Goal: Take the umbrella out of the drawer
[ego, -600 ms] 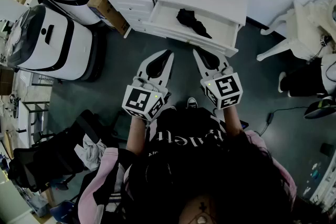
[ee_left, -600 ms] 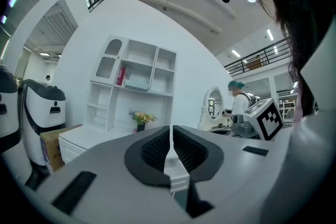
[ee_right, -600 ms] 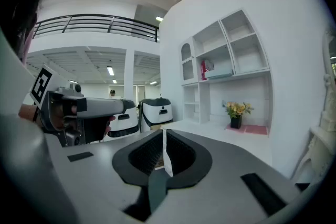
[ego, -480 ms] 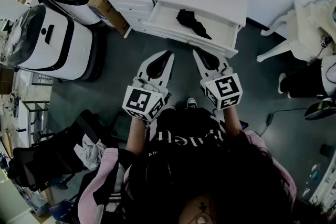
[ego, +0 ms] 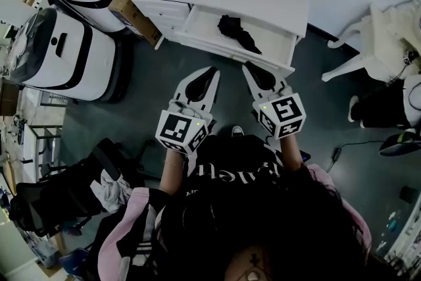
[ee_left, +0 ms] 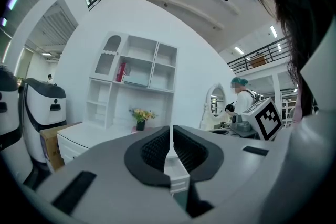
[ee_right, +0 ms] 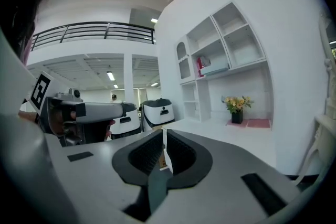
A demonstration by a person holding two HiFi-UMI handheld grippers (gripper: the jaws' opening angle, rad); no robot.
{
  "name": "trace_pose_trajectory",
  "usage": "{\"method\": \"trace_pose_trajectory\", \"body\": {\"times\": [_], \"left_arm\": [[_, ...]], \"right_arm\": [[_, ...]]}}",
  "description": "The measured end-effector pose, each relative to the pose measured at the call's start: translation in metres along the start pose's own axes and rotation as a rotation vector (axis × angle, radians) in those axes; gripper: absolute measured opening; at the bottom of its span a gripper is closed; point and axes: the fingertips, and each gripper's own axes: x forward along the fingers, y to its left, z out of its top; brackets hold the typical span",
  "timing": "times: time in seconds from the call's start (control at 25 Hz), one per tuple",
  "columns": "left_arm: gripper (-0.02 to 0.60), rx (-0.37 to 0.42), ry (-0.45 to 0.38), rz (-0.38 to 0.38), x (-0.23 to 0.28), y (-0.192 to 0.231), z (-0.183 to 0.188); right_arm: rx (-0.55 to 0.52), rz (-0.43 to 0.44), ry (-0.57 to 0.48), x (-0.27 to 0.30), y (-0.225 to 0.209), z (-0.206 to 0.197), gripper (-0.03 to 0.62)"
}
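The folded black umbrella (ego: 238, 33) is lying in the open drawer (ego: 205, 24). The left gripper (ego: 209, 73) and right gripper (ego: 250, 70) are being held closed, empty. The umbrella is being judged light and soft-skinned; its firmer bundled middle is being recommended for gripping.

Pink sleeves (ego: 123, 239); white left gripper (ego: 212, 71) and right gripper (ego: 248, 66) bear black-patterned marker cubes (ego: 181, 131).
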Motion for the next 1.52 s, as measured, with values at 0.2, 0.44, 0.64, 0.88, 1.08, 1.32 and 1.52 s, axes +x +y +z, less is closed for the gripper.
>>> {"method": "trace_pose_trajectory", "body": {"times": [0.2, 0.44, 0.64, 0.88, 1.08, 1.32, 1.52], "left_arm": [[0.029, -0.009, -0.005, 0.028, 0.012, -0.013, -0.004], [0.029, -0.028, 0.002, 0.076, 0.020, -0.019, -0.014], [0.029, -0.029, 0.014, 0.122, 0.021, -0.010, -0.015], [0.029, -0.033, 0.037, 0.132, 0.032, 0.008, -0.020], [0.029, -0.034, 0.049, 0.097, 0.054, 0.031, -0.025], [0.029, -0.046, 0.063, 0.054, 0.089, 0.082, -0.023], [0.029, -0.047, 0.081, 0.017, 0.110, 0.137, -0.022]], "right_arm": [[0.005, 0.033, 0.009, -0.006, -0.011, -0.006, 0.057], [0.023, 0.074, 0.031, -0.007, -0.022, -0.021, 0.057], [0.049, 0.100, 0.039, 0.002, -0.025, -0.026, 0.057], [0.080, 0.109, 0.053, 0.021, -0.030, -0.032, 0.057], [0.099, 0.077, 0.059, 0.045, -0.046, -0.033, 0.057], [0.119, 0.014, 0.077, 0.093, -0.074, -0.027, 0.057], [0.123, -0.016, 0.107, 0.148, -0.081, -0.021, 0.057]]}}
